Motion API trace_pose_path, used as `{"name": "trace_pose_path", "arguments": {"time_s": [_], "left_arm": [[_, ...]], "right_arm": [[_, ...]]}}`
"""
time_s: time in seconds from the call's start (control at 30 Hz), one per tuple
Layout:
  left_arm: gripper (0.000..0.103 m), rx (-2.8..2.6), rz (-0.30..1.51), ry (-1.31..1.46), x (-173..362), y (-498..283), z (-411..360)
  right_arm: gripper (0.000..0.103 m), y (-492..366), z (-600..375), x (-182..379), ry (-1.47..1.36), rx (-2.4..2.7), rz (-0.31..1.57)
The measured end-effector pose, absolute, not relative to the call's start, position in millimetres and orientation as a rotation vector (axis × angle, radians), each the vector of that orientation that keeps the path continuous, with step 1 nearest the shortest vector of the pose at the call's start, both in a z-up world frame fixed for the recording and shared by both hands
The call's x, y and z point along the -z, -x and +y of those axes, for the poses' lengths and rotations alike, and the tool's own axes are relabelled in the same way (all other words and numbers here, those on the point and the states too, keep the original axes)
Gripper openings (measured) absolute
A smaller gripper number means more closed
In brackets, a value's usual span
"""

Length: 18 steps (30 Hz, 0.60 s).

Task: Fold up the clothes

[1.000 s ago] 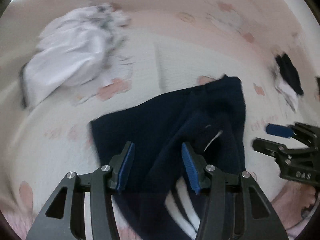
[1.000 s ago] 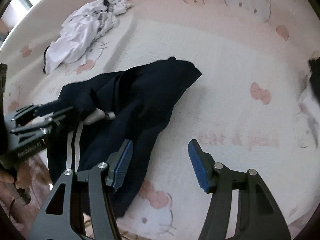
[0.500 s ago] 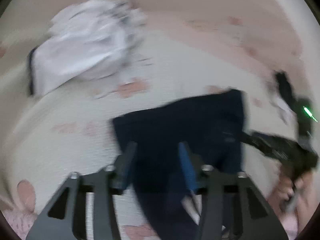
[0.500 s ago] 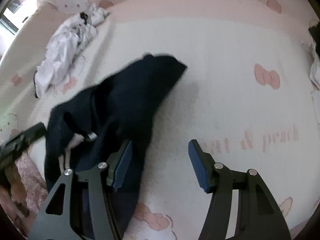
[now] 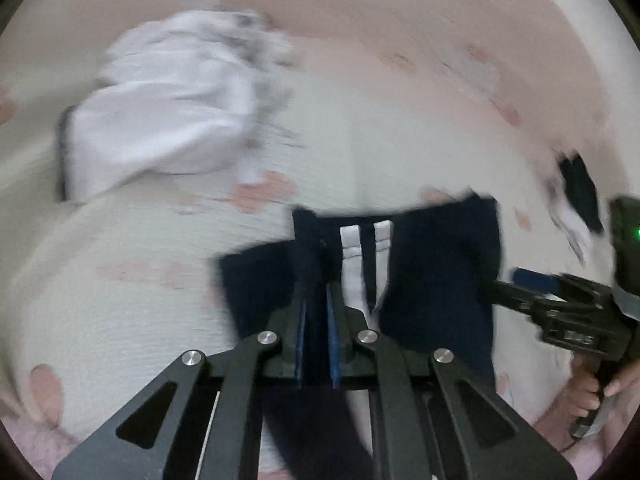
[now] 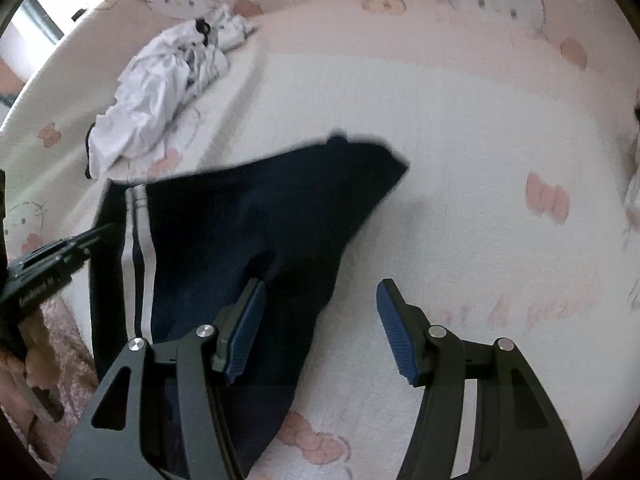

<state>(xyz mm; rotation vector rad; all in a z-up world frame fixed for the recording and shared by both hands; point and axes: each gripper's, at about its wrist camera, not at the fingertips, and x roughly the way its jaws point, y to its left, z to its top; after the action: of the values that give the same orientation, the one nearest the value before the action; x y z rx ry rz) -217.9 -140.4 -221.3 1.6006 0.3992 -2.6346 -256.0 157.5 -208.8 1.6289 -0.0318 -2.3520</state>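
Dark navy trousers [image 5: 436, 272] with two white side stripes [image 5: 354, 264] lie crumpled on the bed. My left gripper [image 5: 316, 312] is shut on a fold of the navy cloth beside the stripes. In the right wrist view the same trousers [image 6: 256, 232] spread at centre left. My right gripper [image 6: 320, 320] is open and empty, its left finger over the trousers' right edge, its right finger over bare sheet. The right gripper also shows in the left wrist view [image 5: 532, 284], at the trousers' right side.
A crumpled white garment [image 6: 160, 104] lies at the far left of the bed, also in the left wrist view [image 5: 168, 120]. A black and white item [image 5: 580, 200] lies at the right. The sheet [image 6: 460, 140] is cream and pink with cartoon prints.
My left gripper has closed on the navy cloth and pulled it, turning the white stripes into view. The right gripper stays open by the trousers' right edge.
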Motion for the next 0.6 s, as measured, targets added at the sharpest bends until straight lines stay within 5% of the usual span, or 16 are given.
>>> {"name": "trace_pose_path", "arguments": {"time_s": [0.2, 0.3, 0.33, 0.6], "left_arm": [[0.012, 2.466, 0.656, -1.672, 245, 225, -181], [0.042, 2.512, 0.726, -1.661, 243, 227, -184], [0.044, 2.545, 0.705, -1.641, 239, 229, -180], [0.043, 2.631, 0.575, -1.667, 238, 243, -152]], "right_arm": [[0.059, 289, 156, 213, -1.639, 2.393, 0.003], [0.060, 302, 167, 226, -1.652, 2.377, -0.142], [0.061, 304, 170, 231, -1.652, 2.369, -0.204], [0.063, 307, 183, 232, -1.634, 2.389, -0.275]]}}
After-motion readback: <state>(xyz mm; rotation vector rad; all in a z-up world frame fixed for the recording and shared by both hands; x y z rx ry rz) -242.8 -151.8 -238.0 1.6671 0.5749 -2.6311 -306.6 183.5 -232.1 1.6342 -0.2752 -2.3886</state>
